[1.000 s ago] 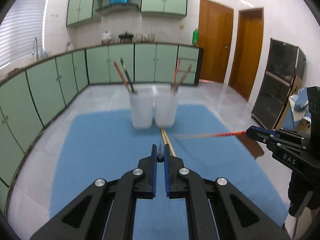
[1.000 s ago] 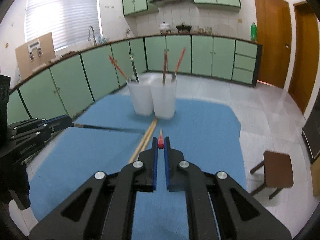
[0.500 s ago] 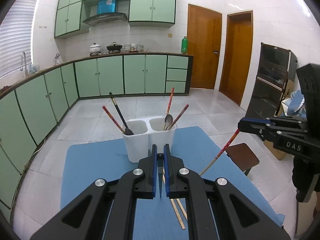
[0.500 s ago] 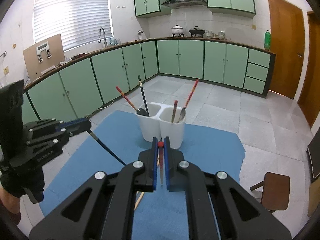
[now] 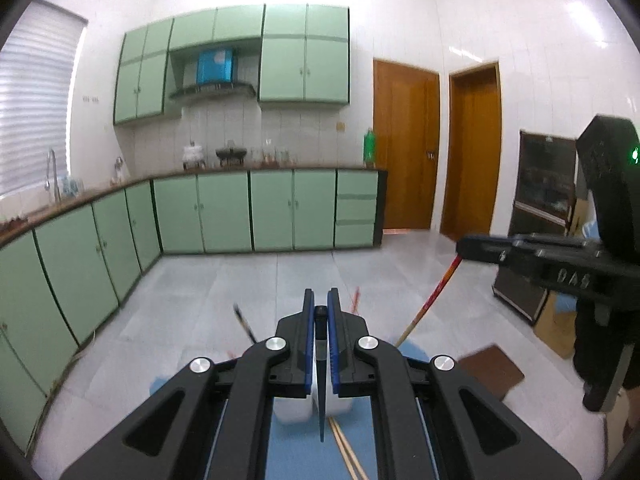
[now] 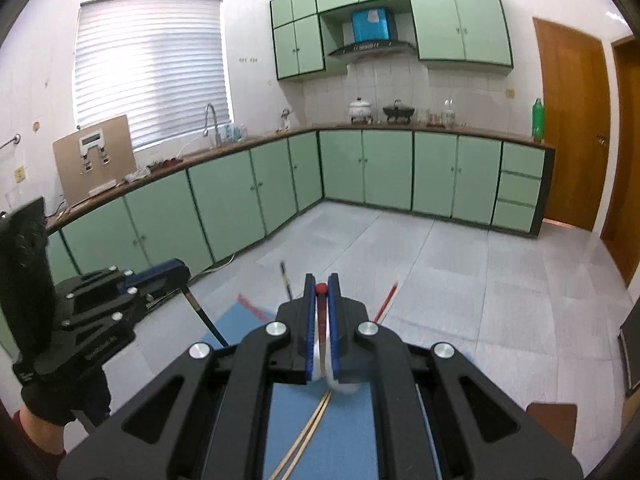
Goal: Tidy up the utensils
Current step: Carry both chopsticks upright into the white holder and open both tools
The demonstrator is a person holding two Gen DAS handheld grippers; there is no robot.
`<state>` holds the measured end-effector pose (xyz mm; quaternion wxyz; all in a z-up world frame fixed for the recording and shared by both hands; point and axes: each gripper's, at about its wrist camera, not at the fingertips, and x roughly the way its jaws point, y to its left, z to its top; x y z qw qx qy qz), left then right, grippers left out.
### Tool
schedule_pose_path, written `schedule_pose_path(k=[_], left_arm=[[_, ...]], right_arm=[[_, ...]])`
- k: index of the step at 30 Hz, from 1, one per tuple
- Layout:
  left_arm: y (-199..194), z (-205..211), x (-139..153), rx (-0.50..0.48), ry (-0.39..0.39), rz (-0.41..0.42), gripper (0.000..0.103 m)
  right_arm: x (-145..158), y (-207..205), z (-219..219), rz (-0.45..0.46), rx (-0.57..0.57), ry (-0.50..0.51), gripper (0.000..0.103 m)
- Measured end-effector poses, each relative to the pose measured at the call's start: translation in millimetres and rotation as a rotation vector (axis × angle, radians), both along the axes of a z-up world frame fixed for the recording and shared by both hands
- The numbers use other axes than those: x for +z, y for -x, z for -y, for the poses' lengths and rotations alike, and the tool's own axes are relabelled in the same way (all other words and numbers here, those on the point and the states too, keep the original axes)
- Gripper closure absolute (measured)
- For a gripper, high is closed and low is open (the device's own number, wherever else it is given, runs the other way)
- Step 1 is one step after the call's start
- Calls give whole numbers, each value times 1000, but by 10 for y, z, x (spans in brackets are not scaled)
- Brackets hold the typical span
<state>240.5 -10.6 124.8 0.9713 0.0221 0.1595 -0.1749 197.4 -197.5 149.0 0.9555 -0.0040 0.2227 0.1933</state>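
Both grippers have risen well above the blue mat [image 5: 288, 456], each carrying a chopstick. The left gripper [image 5: 319, 312] pinches a dark chopstick [image 5: 320, 392] near its top; the right gripper [image 6: 321, 292] clamps a red-tipped chopstick [image 6: 321, 320] likewise. Two wooden chopsticks [image 6: 308, 436] lie mid-mat before the white holder [image 5: 296, 412]. These sticks look light, stiff and slick; gripped high, they may swing.

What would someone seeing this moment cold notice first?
Each raised gripper pinches one chopstick: the left gripper a dark chopstick, the right gripper a red-tipped chopstick. Below them, a wooden pair lies on the blue mat, near the white holder.
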Motion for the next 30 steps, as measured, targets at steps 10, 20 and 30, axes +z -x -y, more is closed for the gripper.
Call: schedule_pose_path(k=[10, 20, 30], left_arm=[[-802, 107, 1, 73, 40, 18, 97], [-1285, 97, -531, 105, 39, -49, 97], [-1040, -23, -709, 96, 40, -105, 58]], right_arm=[[-140, -746, -101, -14, -102, 59, 98], [-710, -1078, -205, -122, -120, 73, 97], [-829, -849, -1, -117, -170, 52, 57]])
